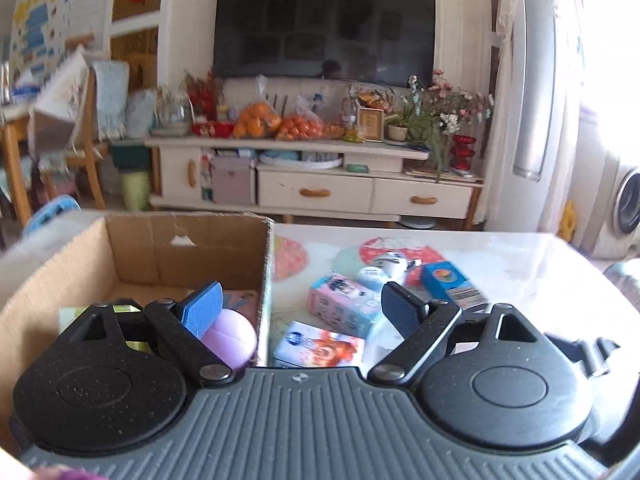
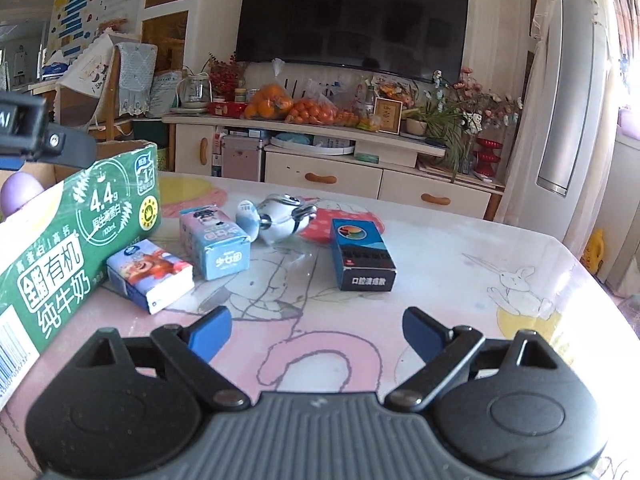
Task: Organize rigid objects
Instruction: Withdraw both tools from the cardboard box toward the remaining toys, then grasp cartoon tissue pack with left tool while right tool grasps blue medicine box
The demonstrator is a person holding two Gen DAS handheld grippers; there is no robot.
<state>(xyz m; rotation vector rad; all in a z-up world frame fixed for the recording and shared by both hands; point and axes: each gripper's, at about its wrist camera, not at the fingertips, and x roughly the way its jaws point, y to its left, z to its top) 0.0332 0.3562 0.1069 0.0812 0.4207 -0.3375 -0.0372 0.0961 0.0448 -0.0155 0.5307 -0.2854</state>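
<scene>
A living room with a wall-mounted television and a cream media cabinet frames a cartoon-print table. The left gripper hangs wide open and empty across the wall of a cardboard box, a lilac ball lying inside by its left finger. The right gripper, jaws spread and empty, hovers over bare tabletop. Ahead lie an orange-print carton, a pale-blue carton, a dark-blue box and a white toy.
</scene>
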